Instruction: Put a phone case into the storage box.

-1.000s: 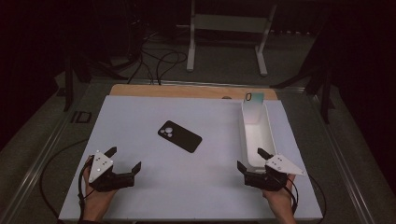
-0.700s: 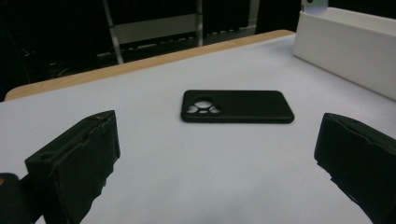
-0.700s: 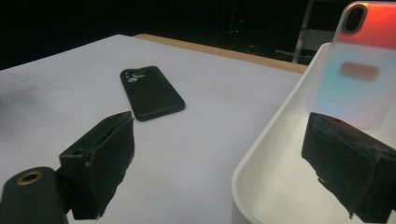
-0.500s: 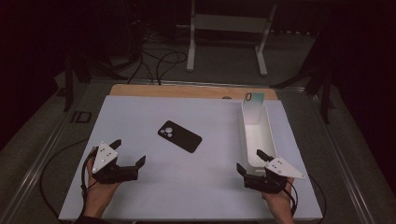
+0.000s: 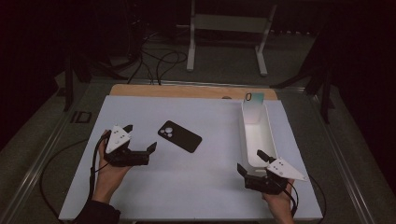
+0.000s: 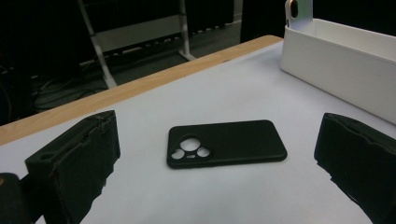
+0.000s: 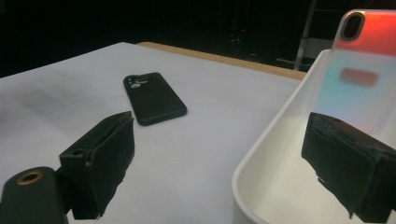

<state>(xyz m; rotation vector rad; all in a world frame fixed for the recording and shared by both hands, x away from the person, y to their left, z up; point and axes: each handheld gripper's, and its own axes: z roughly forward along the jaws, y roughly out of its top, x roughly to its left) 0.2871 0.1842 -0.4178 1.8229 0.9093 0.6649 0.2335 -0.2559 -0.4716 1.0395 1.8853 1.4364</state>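
L fingers (image 6: 70,163) were spread wide, nothing betw. them. My left gripper (image 5: 138,143) sat low over the white table sheet (image 5: 201,186), held from below by my left hand (image 5: 108,173), grey plate on top. In the left gripper view the black phone case (image 6: 226,143) lay straight ahead, framed betw. the two fingers but apart from both; flat on the sheet, camera cutout end toward the view's left. From the high view the case (image 5: 180,136) lay just beside the L gripper, up and to the right of it, no contact.

R fingers (image 7: 348,161) also spread, empty. My right gripper (image 5: 254,163) hovered at the near end of the white bin (image 5: 269,135); in the right gripper view one finger sat over the bin's inside, the other over the sheet outside its rim. My right hand (image 5: 279,201) held it near the table's front edge. A light-coloured phone (image 7: 362,65) leaned upright against the bin's far end wall. Black case well apart from the R gripper, across the sheet.

Wooden table edge (image 5: 187,91) showed beyond the sheet; white stand legs (image 5: 191,42) and cables on the floor behind.
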